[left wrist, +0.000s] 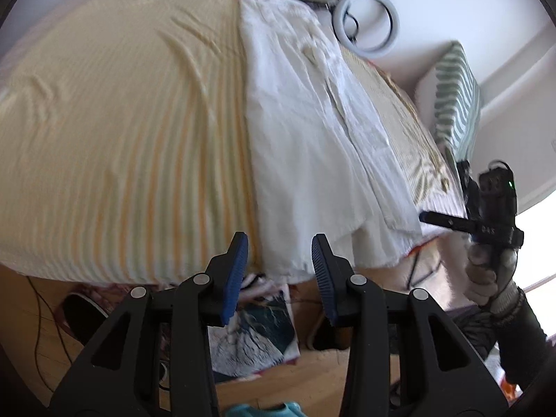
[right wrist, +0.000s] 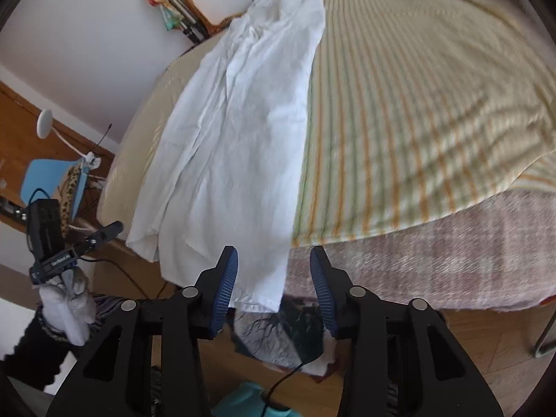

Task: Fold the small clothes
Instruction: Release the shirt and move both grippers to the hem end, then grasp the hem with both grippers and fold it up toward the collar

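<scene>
Left wrist view shows the white garment (left wrist: 312,132) lying lengthwise on the striped bedspread (left wrist: 121,139), hem nearest both hands, just ahead of the left gripper (left wrist: 279,264) and right gripper (right wrist: 274,278), jaws part-open, empty.

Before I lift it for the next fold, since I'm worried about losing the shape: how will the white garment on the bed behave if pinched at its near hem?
The white garment is creased and thin, so probably floppy and light. Its hem overhangs the bed edge, so it may slide. Layers could separate.
</scene>
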### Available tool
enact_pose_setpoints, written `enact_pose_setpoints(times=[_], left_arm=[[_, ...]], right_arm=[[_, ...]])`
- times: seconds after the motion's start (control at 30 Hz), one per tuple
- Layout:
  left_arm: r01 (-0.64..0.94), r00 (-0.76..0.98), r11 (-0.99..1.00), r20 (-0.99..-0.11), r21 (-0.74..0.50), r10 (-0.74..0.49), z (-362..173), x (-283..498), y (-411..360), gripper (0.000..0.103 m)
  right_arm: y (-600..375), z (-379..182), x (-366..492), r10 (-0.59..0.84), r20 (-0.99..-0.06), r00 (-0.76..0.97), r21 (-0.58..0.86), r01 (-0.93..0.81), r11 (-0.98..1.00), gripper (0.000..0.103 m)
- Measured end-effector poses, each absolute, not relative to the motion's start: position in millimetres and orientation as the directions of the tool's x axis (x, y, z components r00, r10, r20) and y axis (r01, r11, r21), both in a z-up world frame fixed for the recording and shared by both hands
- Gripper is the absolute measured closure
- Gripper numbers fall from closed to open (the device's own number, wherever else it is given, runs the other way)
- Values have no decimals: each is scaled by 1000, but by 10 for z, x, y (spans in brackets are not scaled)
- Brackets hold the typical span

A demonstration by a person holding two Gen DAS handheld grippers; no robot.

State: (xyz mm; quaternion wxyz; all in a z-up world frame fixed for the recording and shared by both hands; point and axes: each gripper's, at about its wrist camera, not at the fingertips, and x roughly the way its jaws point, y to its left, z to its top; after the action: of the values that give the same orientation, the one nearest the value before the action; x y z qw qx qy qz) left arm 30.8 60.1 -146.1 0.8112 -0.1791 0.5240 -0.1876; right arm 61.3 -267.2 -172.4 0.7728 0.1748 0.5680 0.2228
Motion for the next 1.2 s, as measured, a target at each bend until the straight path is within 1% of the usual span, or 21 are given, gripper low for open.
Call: enact_pose_setpoints(times=[0.13, 0.23, 0.27, 0.3, 0.33, 0.37, 0.4, 0.5, 0.57, 0.67, 0.8, 1.07, 1.2], left_arm=[[91, 315, 826, -771, -556, -554, -1560, 362, 530, 65], [78, 297, 811, -763, -580, -574, -1574, 375, 529, 65], [75, 290, 806, -761, -586, -580, -1571, 386, 534, 67], [74, 285, 805, -761, -589, -583, -1569, 388, 530, 75], [73, 277, 806, -764, -588, -583, -1575, 394, 517, 81], [78, 263, 804, -766, -589, -586, -1577, 406, 496, 89], [82, 258, 801, -764, -592, -591, -1581, 410, 486, 93], [90, 254, 793, -756, -602, -603, -1562, 414, 459, 98], [83, 260, 775, -737, -626, -624, -1540, 415, 474, 99], [93, 279, 752, -708, -652, -649, -1448, 448, 468, 99], [98, 296, 726, -676, -681, -675, -1335, 526, 469, 100], [128, 337, 702, -635, -701, -695, -1093, 888, 423, 100], [138, 360, 705, -628, -696, -690, -1013, 1126, 394, 100]], right_arm=[[-2608, -1813, 622, 593, -778, 205, 578, -135, 805, 68], [-2523, -1843, 568, 611, -771, 179, 597, -129, 792, 68], [-2511, -1844, 560, 617, -767, 177, 604, -128, 787, 68], [-2510, -1854, 564, 634, -755, 170, 622, -123, 774, 69], [-2501, -1861, 543, 644, -747, 167, 634, -117, 765, 72], [-2481, -1880, 544, 656, -738, 157, 648, -105, 754, 84], [-2481, -1903, 553, 668, -729, 146, 662, -95, 743, 91], [-2492, -1879, 572, 689, -712, 138, 681, -104, 725, 97], [-2489, -1826, 560, 704, -694, 152, 696, -110, 710, 98], [-2542, -1775, 561, 743, -643, 185, 741, -96, 665, 99], [-2583, -1680, 576, 760, -607, 230, 764, -94, 639, 100], [-2599, -1454, 782, 749, -588, 305, 763, -99, 639, 100], [-2602, -1340, 1009, 733, -591, 338, 749, -108, 653, 100]])
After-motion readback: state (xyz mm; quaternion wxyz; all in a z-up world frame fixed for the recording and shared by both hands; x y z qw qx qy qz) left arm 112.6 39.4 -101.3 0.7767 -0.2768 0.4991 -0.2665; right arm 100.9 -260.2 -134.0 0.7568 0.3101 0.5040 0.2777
